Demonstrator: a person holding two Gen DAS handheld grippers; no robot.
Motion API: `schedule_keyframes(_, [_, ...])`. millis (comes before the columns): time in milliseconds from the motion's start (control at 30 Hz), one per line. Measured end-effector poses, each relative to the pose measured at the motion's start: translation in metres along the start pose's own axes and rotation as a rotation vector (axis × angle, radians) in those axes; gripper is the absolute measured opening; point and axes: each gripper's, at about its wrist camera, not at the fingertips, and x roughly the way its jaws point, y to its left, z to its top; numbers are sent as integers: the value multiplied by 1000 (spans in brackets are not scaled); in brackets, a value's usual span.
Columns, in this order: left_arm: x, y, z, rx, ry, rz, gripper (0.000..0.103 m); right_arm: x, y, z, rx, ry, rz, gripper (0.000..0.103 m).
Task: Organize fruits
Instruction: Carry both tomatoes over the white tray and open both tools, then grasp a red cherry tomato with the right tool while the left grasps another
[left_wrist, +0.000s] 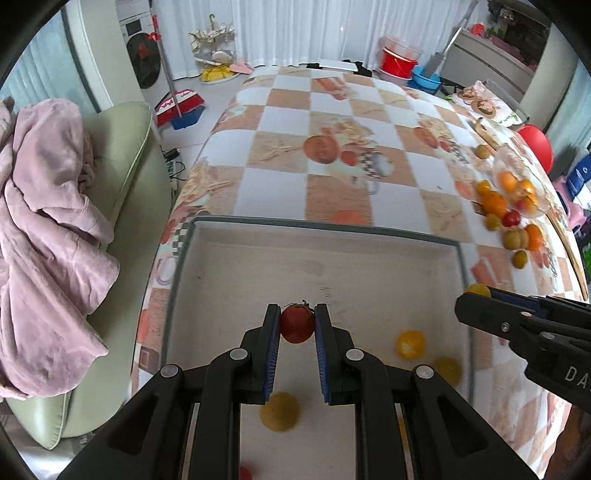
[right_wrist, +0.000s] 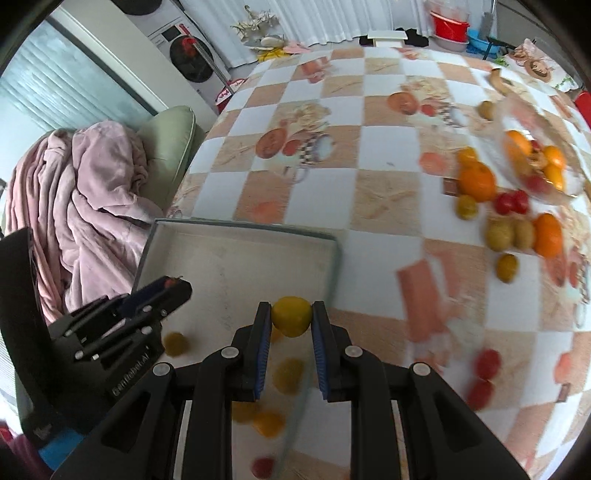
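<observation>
My left gripper (left_wrist: 296, 325) is shut on a small red tomato (left_wrist: 296, 326) and holds it over the grey tray (left_wrist: 317, 226). My right gripper (right_wrist: 291, 319) is shut on a yellow fruit (right_wrist: 291, 315) at the tray's right rim (right_wrist: 334, 273); it also shows in the left wrist view (left_wrist: 476, 295). Several yellow fruits (left_wrist: 410, 344) lie in the tray. Loose oranges, tomatoes and kiwis (right_wrist: 509, 232) lie on the checkered tablecloth beside a clear bowl (right_wrist: 535, 162) of fruit.
The table (right_wrist: 384, 140) has a checkered printed cloth. A green armchair (left_wrist: 122, 155) with a pink blanket (left_wrist: 48, 221) stands left of the table. Red tomatoes (right_wrist: 484, 373) lie on the cloth right of my right gripper. Buckets and a broom stand on the floor beyond.
</observation>
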Motion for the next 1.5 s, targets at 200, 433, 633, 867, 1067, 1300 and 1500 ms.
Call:
schedule_keyframes(200, [13, 14, 0, -16, 22, 9, 20, 23, 14, 10, -23, 26, -20, 23])
schedule_keyframes(433, [21, 21, -4, -11, 43, 27, 20, 42, 20, 12, -35, 62, -44, 24])
schedule_keyframes(633, [22, 22, -6, -3, 49, 46, 60, 49, 19, 12, -31, 79, -49, 24])
schedule_keyframes(867, [17, 21, -3, 0, 30, 57, 71, 39, 19, 15, -17, 50, -17, 57])
schedule_keyframes(1067, [12, 17, -3, 10, 39, 63, 71, 8, 15, 13, 7, -25, -2, 80])
schedule_keyframes(1300, [5, 0, 0, 40, 47, 66, 71, -20, -18, -5, 56, -54, -69, 80])
schedule_keyframes(1500, [-1, -25, 2, 82, 51, 56, 71, -40, -61, -34, 125, -64, -137, 80])
